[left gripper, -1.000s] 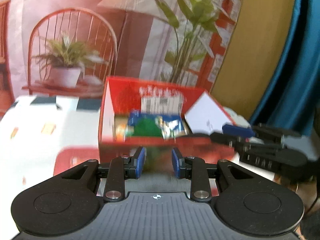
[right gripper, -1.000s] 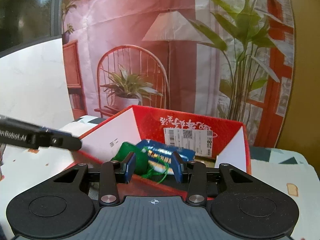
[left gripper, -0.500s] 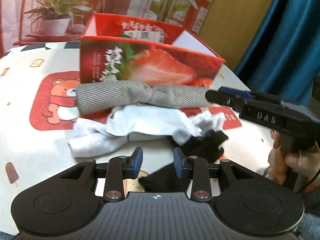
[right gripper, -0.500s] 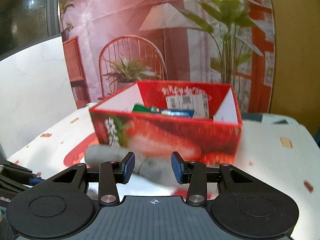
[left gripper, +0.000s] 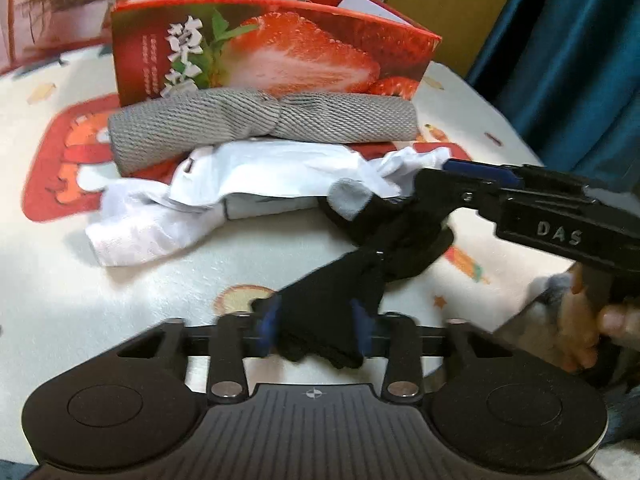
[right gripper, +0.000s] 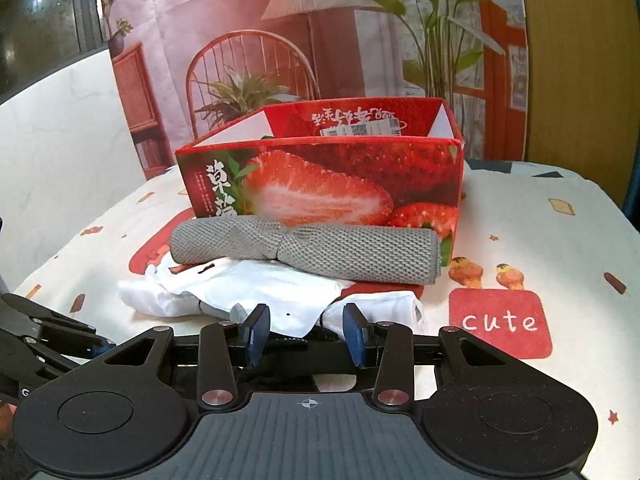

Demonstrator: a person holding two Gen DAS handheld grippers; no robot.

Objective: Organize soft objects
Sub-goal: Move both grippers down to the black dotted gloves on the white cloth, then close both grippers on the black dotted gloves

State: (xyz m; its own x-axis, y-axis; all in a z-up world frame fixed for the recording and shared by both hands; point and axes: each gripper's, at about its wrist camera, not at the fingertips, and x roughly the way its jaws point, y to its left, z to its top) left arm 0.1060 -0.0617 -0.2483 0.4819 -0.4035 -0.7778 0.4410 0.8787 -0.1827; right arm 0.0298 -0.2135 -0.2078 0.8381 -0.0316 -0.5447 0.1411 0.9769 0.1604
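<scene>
A black sock-like cloth [left gripper: 400, 240] lies on the table in front of a crumpled white cloth [left gripper: 272, 176] and a rolled grey towel [left gripper: 260, 120]. Both rest against the red strawberry box [left gripper: 280, 52]. My left gripper [left gripper: 314, 320] is closing, and the black cloth's near end fills the gap between its blue pads. My right gripper [left gripper: 432, 184] comes in from the right, its tip at the cloth's far end. In the right wrist view the right gripper [right gripper: 306, 334] stands open just in front of the white cloth [right gripper: 260, 288], with nothing pressed between its pads.
The cartoon-print tablecloth has a red "cute" patch [right gripper: 500, 322] at the right. A hand [left gripper: 580, 320] holds the right gripper's handle. A blue curtain [left gripper: 580, 60] hangs beyond the table's right edge. A printed backdrop stands behind the box [right gripper: 320, 176].
Both grippers have come down from above the box's open top to the cloth pile in front of it. The left jaws widened, then narrowed around the black cloth.
</scene>
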